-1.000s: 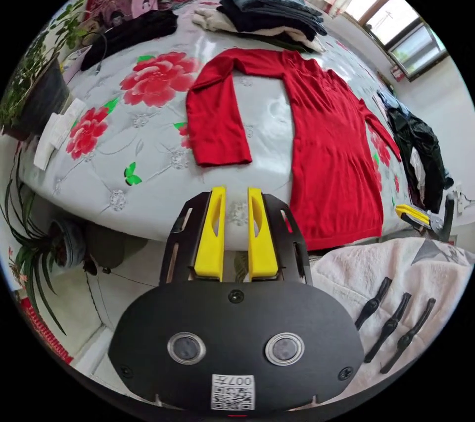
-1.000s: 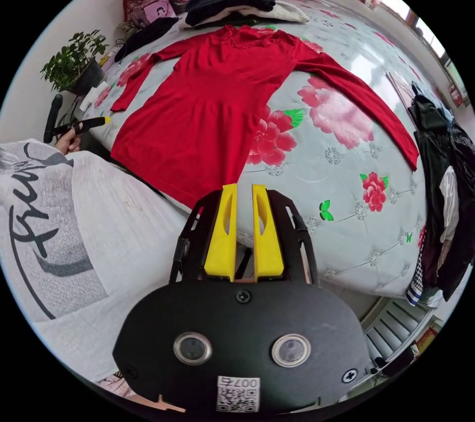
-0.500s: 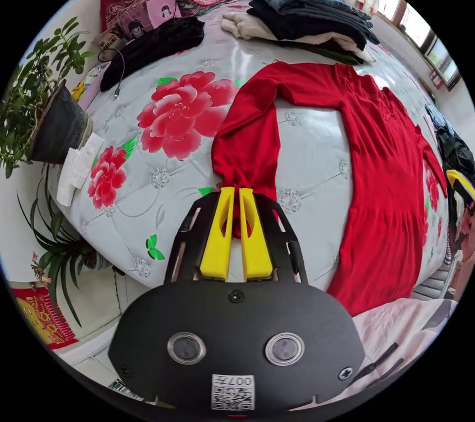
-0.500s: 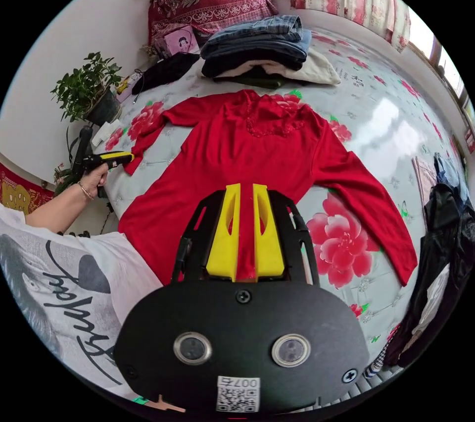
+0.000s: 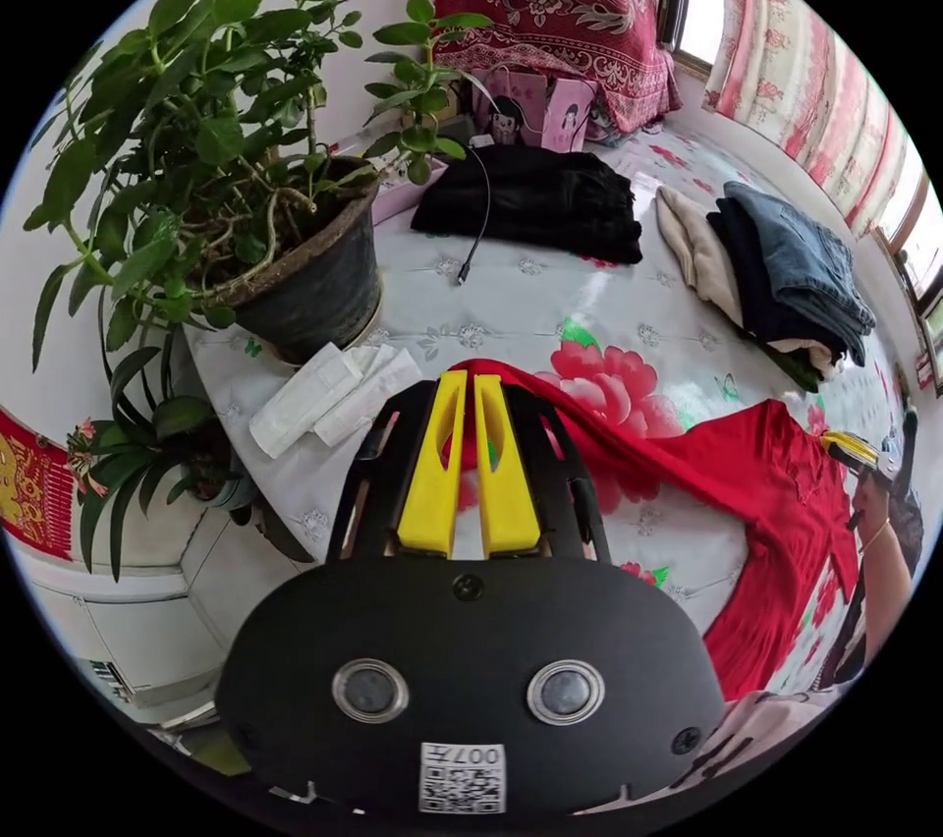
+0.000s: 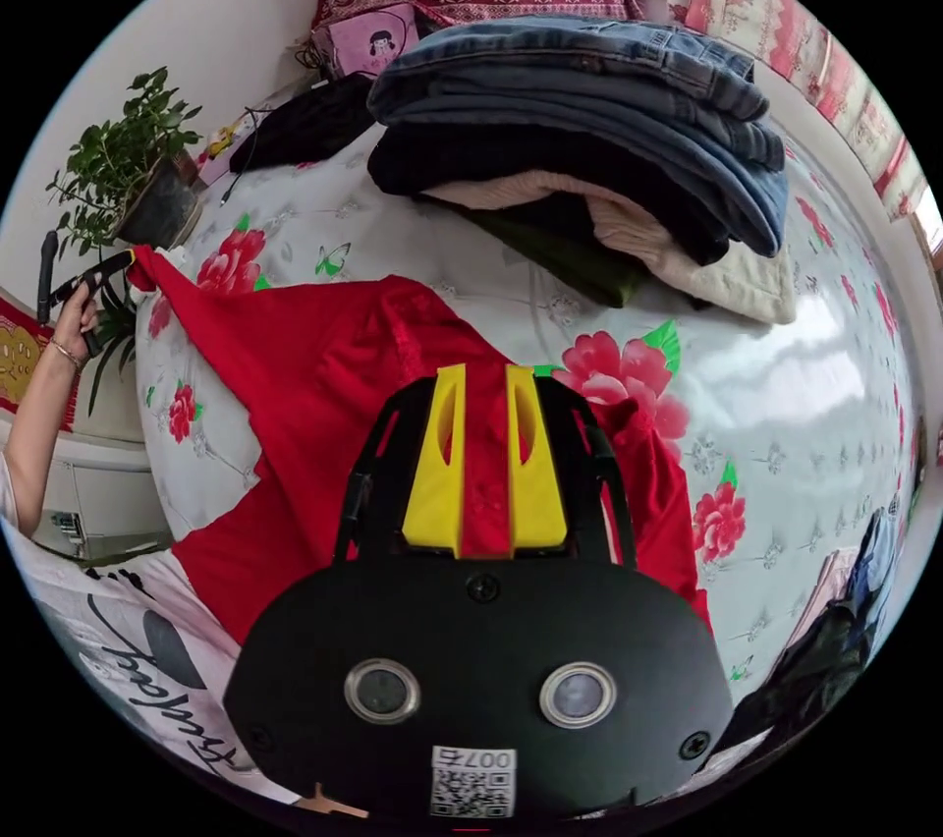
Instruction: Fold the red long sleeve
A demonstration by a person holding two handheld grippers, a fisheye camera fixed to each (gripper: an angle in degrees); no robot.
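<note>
Stretching across a bed (image 5: 550,306) covered in a pale sheet printed with red flowers, the red long sleeve (image 6: 324,365) lies partly flat and partly lifted. In the left gripper view, the left gripper (image 5: 459,385) has its yellow jaws nearly together with the end of a red sleeve between them; the sleeve (image 5: 629,444) runs from there in a taut band back to the body of the garment. In the right gripper view the same gripper (image 6: 113,265) shows at the picture's left edge, held in a person's hand (image 6: 74,311), with the sleeve end pulled up off the bed beside a potted plant (image 6: 133,164).

The right gripper (image 6: 483,380) sits over the body of the garment, red cloth showing between its jaws, which stand a little apart; whether they press on the cloth cannot be told. In the left gripper view it appears small at the right edge (image 5: 859,452), at the far side of the garment.

A stack of folded clothes (image 6: 589,149), jeans on top, rests on the bed just beyond the garment. A black garment (image 5: 535,203) with a cable across it lies near the potted plant, and white folded packets (image 5: 329,390) lie just beside the pot. A red patterned quilt (image 5: 565,17) is piled at the head of the bed.
</note>
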